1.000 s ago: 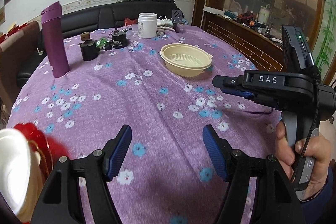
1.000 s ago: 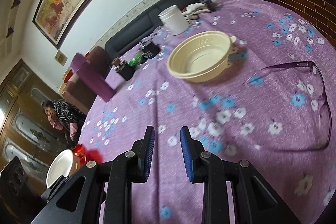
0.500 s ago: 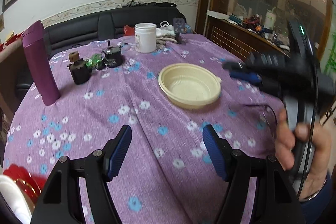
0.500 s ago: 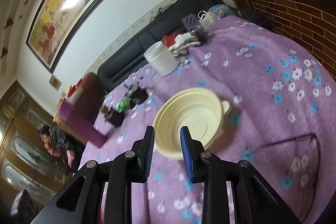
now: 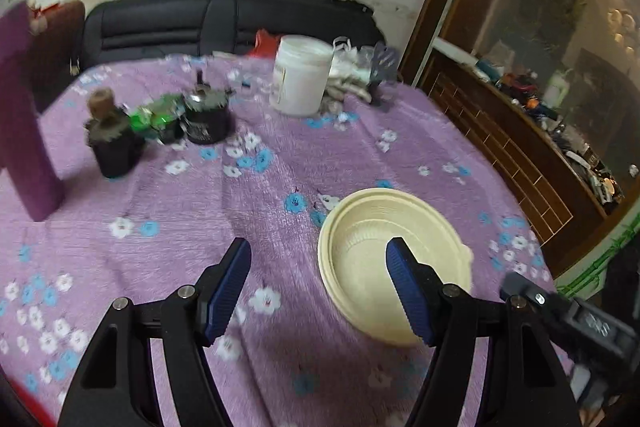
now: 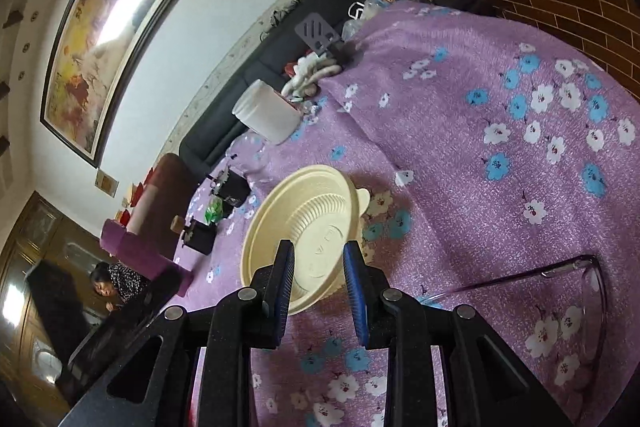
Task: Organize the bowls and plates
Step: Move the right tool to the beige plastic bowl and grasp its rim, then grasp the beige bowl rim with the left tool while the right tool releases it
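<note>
Right now I am holding both tongs empty over the purple tablecloth (image 5: 280, 195): the left gripper (image 5: 318, 287) is standing wide, the right gripper (image 6: 318, 279) narrow. The cream bowl (image 5: 372, 227) is sitting just beyond them, to the right of the left tongs. I am risking nudging its rim and sliding it toward the glasses (image 6: 560, 279) lying near right.

The left gripper (image 5: 318, 287) is hovering open-jawed over a purple floral tablecloth (image 5: 280, 195), its right finger overlapping a cream bowl (image 5: 360, 247).
</note>
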Demonstrator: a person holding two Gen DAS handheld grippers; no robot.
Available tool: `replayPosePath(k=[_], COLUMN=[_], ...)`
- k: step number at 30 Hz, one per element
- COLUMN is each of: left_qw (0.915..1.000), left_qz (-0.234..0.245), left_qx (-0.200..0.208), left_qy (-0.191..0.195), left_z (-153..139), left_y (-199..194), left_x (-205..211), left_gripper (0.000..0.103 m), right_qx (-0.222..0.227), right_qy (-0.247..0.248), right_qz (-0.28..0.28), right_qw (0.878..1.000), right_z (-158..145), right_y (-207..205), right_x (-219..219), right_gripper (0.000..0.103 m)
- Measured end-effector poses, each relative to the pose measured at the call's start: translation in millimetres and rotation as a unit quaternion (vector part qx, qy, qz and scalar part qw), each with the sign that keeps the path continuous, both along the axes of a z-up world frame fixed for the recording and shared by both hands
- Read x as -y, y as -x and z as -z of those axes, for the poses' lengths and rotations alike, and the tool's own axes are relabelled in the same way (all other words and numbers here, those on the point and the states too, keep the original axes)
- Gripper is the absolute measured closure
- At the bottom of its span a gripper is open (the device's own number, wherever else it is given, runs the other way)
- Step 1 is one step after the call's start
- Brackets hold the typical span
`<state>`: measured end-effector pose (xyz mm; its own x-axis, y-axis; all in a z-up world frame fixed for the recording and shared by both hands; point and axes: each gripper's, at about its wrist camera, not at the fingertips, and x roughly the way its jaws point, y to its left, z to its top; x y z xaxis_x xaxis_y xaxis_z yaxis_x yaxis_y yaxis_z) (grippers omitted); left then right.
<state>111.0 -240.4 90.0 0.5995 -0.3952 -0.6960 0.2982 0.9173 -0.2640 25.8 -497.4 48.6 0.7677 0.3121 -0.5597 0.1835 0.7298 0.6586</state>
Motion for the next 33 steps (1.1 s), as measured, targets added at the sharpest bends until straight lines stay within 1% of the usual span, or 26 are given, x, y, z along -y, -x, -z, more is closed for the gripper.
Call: replayPosePath(k=[2, 3, 6, 7, 9, 11, 12, 13, 14, 17, 19, 22, 27, 29, 31, 33], left_qw=[0.9995, 0.9993, 0.9996, 0.9995, 0.9991, 0.9989, 0.9988, 0.9987, 0.9986, 0.9988, 0.9989, 0.9987, 0.9973, 0.9972, 0.9972, 0.9973], left_qz=[0.006, 0.008, -0.001, 0.002, 0.012, 0.021, 0.022, 0.024, 0.025, 0.024, 0.021, 0.015, -0.013, -0.022, -0.028, -0.032], left_qx=[-0.022, -0.027, -0.027, -0.031, -0.04, -0.039, -0.04, -0.041, -0.042, -0.034, -0.025, -0.011, -0.008, -0.013, -0.021, -0.026], left_qy=[0.024, 0.025, -0.002, 0.001, 0.006, -0.012, -0.018, -0.02, -0.019, -0.024, -0.035, -0.048, -0.072, -0.07, -0.066, -0.061], left_z=[10.1, 13.6, 24.7, 29.0, 37.4, 44.7, 47.4, 49.5, 50.2, 44.7, 37.1, 25.3, 18.1, 21.1, 26.5, 31.8], left_y=[-12.7, -16.4, -24.4, -26.5, -28.1, -28.1, -28.2, -27.7, -26.6, -20.2, -11.9, 2.9, 39.4, 59.2, 73.0, 81.5], left_x=[4.4, 7.5, 18.2, 20.2, 25.0, 32.5, 34.7, 35.8, 35.6, 32.7, 29.5, 17.6, -27.1, -49.7, -67.1, -79.8], left_gripper=[0.034, 0.034, 0.034, 0.034, 0.045, 0.084, 0.087, 0.088, 0.088, 0.088, 0.088, 0.088, 0.085, 0.082, 0.082, 0.082], right_qx=[-0.006, -0.009, -0.014, -0.021, -0.022, -0.021, -0.021, -0.024, -0.029, -0.03, -0.026, -0.026, -0.023, -0.024, -0.026, -0.026], right_qy=[0.003, 0.001, 0.0, 0.004, 0.0, 0.005, 0.01, 0.012, 0.011, 0.016, 0.016, 0.028, 0.034, 0.021, 0.013, 0.019], right_qz=[0.009, 0.011, 0.011, 0.008, 0.004, 0.0, -0.002, -0.007, -0.013, -0.017, -0.02, -0.037, -0.095, -0.133, -0.17, -0.194], right_qw=[1.0, 1.0, 1.0, 1.0, 1.0, 1.0, 1.0, 1.0, 0.999, 0.999, 0.999, 0.999, 0.995, 0.991, 0.985, 0.98], right_z=[5.3, 7.8, 14.1, 17.0, 20.9, 22.5, 23.6, 26.2, 29.8, 30.3, 27.6, 21.2, 13.6, 14.0, 15.1, 15.4], right_y=[-2.7, -4.6, -11.9, -15.8, -20.3, -23.7, -25.7, -28.5, -31.2, -30.4, -27.8, -21.4, -12.8, -10.5, -8.4, -7.7], right_x=[3.3, 4.8, 3.8, 1.8, -0.2, -3.8, -5.8, -8.1, -10.5, -14.0, -15.4, -25.6, -56.4, -70.4, -84.1, -95.6], right_gripper=[0.076, 0.076, 0.076, 0.076, 0.076, 0.076, 0.076, 0.076, 0.086, 0.087, 0.087, 0.087, 0.087, 0.087, 0.087, 0.086])
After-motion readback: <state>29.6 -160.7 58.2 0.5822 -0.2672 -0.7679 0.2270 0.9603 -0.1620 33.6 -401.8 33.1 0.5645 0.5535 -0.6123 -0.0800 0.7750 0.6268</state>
